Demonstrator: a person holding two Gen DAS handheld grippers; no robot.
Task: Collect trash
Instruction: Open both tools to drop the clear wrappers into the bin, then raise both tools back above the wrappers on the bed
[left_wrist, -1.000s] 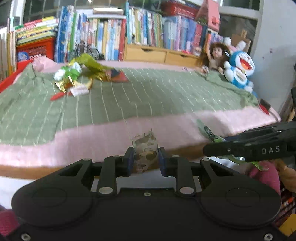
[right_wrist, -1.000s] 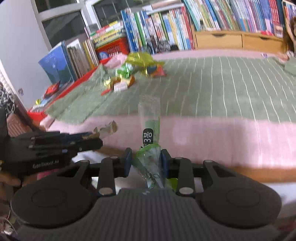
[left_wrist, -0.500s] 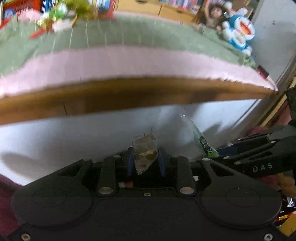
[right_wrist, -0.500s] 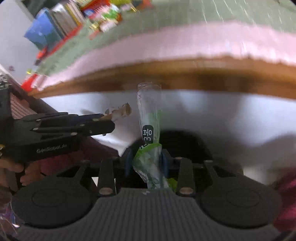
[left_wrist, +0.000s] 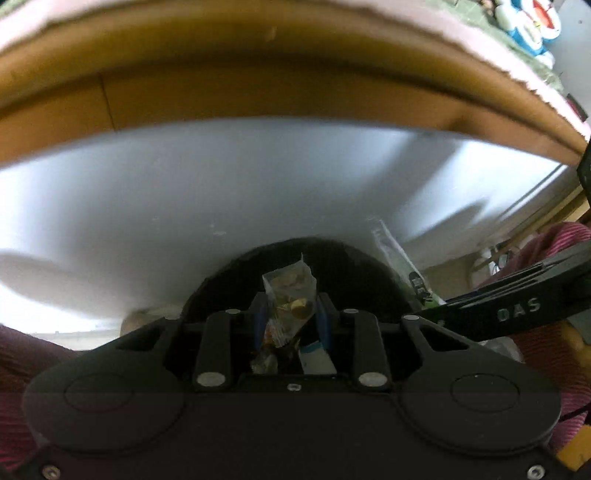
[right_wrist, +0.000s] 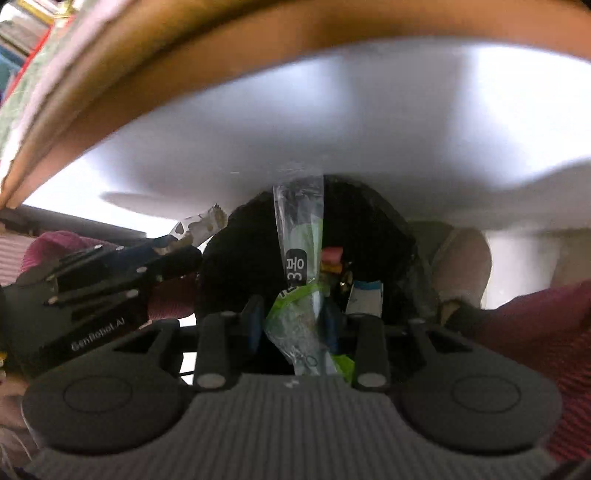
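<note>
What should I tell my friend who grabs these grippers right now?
Left gripper: shut on a clear wrapper with brown bits.
Right gripper: shut on a clear and green wrapper.
Both hang over the black trash bin below the table edge; some trash already lies inside.
Done: both wrappers carried to the bin.
Left: drop them in. Whether more trash remains on the table cannot be seen from here.

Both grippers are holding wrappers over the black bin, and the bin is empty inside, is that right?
Not quite. Both the left gripper and right gripper do hold wrappers over the black bin, but the right wrist view shows trash already inside it.
</note>
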